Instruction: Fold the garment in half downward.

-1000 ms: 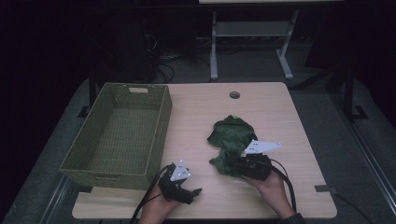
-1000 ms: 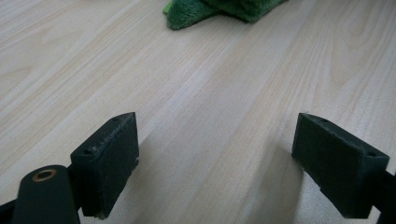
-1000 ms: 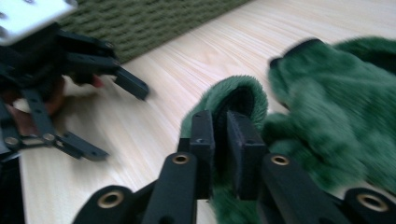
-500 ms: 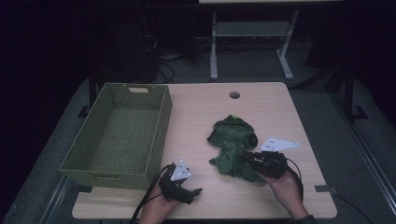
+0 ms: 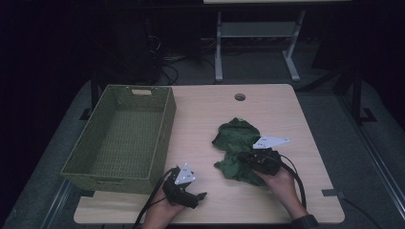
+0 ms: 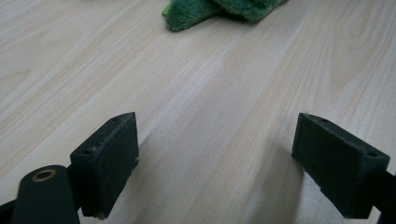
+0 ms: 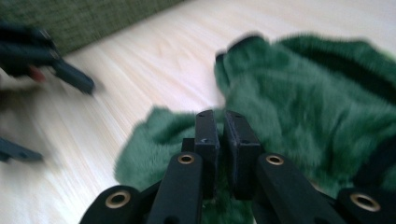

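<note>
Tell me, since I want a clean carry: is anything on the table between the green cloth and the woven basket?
Nothing visible: bare tabletop separates the green cloth from the woven basket. The left gripper sits nearer the table's front edge, off that line.

Blurred: green fleece cloth (image 7: 308, 107), left gripper (image 7: 42, 60) in right gripper view | Cut off: cloth at top edge, left gripper view
</note>
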{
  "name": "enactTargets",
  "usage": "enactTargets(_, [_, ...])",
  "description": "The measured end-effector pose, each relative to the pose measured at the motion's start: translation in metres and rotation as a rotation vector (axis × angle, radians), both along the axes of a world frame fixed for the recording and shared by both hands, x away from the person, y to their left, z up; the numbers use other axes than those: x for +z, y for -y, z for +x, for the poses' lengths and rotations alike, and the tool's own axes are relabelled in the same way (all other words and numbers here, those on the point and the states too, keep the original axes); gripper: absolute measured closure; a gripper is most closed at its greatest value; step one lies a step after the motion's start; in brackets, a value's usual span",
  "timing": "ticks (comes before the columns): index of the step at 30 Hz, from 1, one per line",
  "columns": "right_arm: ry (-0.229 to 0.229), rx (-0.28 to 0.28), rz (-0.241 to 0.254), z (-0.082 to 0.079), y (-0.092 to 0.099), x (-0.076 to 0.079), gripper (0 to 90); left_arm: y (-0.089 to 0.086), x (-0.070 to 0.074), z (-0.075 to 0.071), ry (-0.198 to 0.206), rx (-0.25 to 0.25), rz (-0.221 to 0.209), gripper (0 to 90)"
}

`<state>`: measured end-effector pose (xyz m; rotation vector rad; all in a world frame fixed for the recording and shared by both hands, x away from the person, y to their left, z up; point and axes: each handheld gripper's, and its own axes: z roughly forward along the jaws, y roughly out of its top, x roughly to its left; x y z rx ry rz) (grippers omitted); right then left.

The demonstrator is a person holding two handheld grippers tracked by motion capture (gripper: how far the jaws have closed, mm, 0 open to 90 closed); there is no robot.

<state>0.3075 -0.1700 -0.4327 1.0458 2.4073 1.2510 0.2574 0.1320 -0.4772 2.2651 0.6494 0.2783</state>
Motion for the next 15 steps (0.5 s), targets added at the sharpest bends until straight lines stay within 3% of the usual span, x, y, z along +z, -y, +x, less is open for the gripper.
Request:
enactTargets(3, [-0.047, -0.017, -0.071, 0.001, 0.002, -0.015, 84.4, 0.0, 0.0, 0.0, 0.0, -0.001, 0.001, 13.7])
enactTargets(5, [-0.082, -0.021, -0.085, 0.001, 0.002, -0.02, 84.0, 0.0, 0.0, 0.0, -0.003, 0.0, -0.001, 13.4])
enactTargets(8, [-0.083, -0.021, -0.102, 0.002, 0.002, -0.023, 82.8, 0.0, 0.0, 0.0, -0.004, 0.0, -0.001, 13.4])
enactTargets(15, [-0.029, -0.053, -0.051, -0.006, 0.02, -0.01, 75.0, 0.0, 0.0, 0.0, -0.004, -0.001, -0.001, 13.0])
